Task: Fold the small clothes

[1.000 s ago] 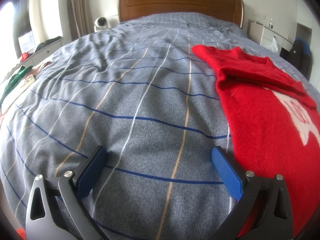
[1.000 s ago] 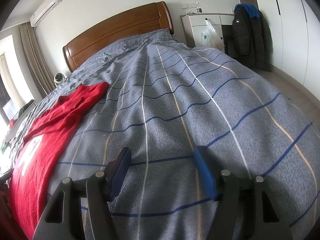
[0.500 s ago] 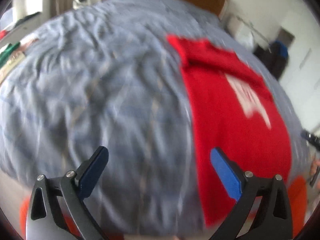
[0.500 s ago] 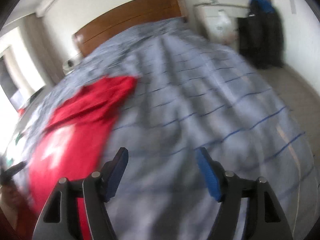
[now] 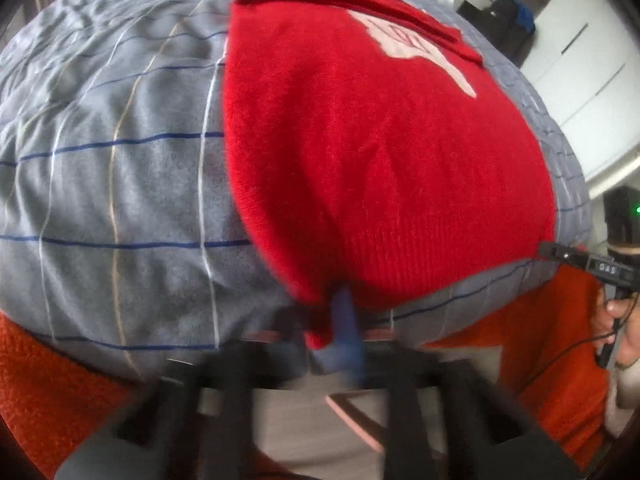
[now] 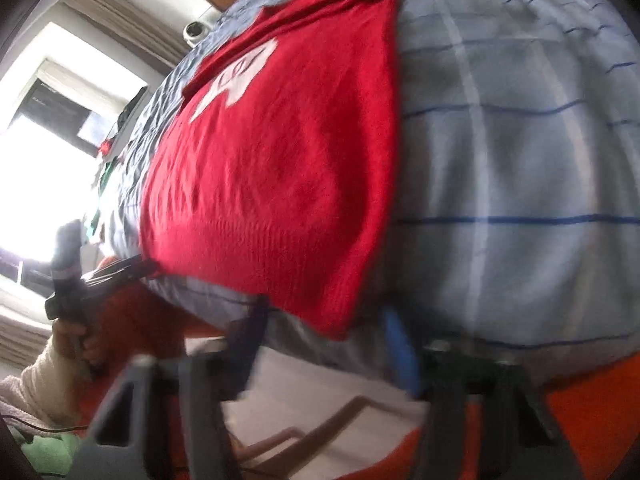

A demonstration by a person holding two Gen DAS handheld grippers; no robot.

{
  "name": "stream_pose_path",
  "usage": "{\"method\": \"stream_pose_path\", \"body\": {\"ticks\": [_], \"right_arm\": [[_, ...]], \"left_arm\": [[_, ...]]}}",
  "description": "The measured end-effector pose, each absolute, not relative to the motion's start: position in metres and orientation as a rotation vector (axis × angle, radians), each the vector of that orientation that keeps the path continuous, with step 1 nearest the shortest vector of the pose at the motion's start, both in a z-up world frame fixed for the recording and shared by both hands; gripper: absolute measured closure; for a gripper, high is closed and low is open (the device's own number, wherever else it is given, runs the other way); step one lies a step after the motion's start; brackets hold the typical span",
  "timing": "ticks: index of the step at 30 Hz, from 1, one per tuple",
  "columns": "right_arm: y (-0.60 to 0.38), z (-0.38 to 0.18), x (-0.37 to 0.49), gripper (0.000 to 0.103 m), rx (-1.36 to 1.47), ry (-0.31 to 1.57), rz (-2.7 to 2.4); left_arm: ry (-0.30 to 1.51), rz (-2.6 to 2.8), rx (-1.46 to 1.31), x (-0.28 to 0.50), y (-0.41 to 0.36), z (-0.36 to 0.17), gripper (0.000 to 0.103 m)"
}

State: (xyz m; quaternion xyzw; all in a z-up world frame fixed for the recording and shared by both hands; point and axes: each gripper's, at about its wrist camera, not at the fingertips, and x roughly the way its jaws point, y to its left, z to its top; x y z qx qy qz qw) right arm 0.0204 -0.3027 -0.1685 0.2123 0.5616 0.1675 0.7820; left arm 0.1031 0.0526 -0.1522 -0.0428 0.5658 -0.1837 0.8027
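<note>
A red sweater (image 5: 360,152) with a white chest print lies flat on the grey checked bed (image 5: 120,184), its ribbed hem toward me. My left gripper (image 5: 332,320) is shut on the hem's left corner, a tuck of red knit pinched beside the blue pad; the picture is blurred. In the right wrist view the sweater (image 6: 280,160) fills the middle. My right gripper (image 6: 324,332) straddles the hem's right corner. Its jaws are closing with the corner between them, and the fingers (image 6: 400,344) still stand apart from the cloth. Each view shows the other gripper at the far hem corner.
The bed's near edge drops off just below the hem. An orange fleece garment on the person (image 5: 552,360) lies close under both grippers. A hand (image 6: 76,344) holds the left tool. A bright window (image 6: 40,140) is at the left, and a wardrobe and dark jacket (image 5: 508,20) stand beyond the bed.
Both grippers swung in over the sweater's near hem and tipped downward. The left jaws went from wide open to shut on the left corner. The right jaws narrowed around the right corner.
</note>
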Motion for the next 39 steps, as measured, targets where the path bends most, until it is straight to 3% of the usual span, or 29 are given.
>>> {"method": "stream_pose_path", "body": {"ticks": [1,7,11,18,28,30,31,32,33,35,36,37,39], "right_arm": [[-0.304,-0.168,0.02,0.098,0.475,1.216,0.362],[-0.327,-0.132,0.017,0.098,0.545,1.061,0.371],[-0.342,-0.103,0.042,0.098,0.525,0.932,0.357],[-0.361,-0.079,0.156,0.098,0.476,0.802,0.286],[-0.362,-0.096,0.341,0.098,0.47,0.822,0.2],[-0.362,-0.107,0.367,0.098,0.458,0.835,0.204],[-0.364,-0.112,0.377,0.098,0.461,0.841,0.21],[-0.364,-0.119,0.387,0.098,0.475,0.842,0.215],[-0.365,-0.123,0.392,0.095,0.488,0.836,0.208],[-0.372,-0.127,0.399,0.076,0.509,0.816,0.148],[-0.375,-0.124,0.398,0.059,0.522,0.799,0.124],[-0.38,-0.12,0.392,0.053,0.536,0.774,0.104],[-0.379,-0.105,0.378,0.053,0.495,0.743,0.099]], "left_arm": [[1.198,-0.393,-0.131,0.104,0.058,-0.149,0.1],[1.02,-0.41,-0.278,0.115,0.084,-0.098,0.1],[0.937,-0.41,-0.32,0.171,0.081,-0.068,0.1],[0.885,-0.332,-0.333,0.31,0.049,-0.054,0.1],[0.943,-0.208,-0.27,0.418,0.021,-0.078,0.099],[0.959,-0.158,-0.29,0.437,0.022,-0.089,0.086],[0.965,-0.127,-0.297,0.437,0.024,-0.09,0.073],[0.975,-0.072,-0.309,0.445,0.029,-0.093,0.038],[0.973,-0.054,-0.321,0.448,0.031,-0.091,0.017],[0.927,-0.04,-0.371,0.443,0.045,-0.083,0.015],[0.921,-0.047,-0.381,0.442,0.048,-0.08,0.014],[0.918,-0.055,-0.379,0.438,0.051,-0.076,0.014],[0.904,-0.061,-0.337,0.425,0.053,-0.068,0.014]]}}
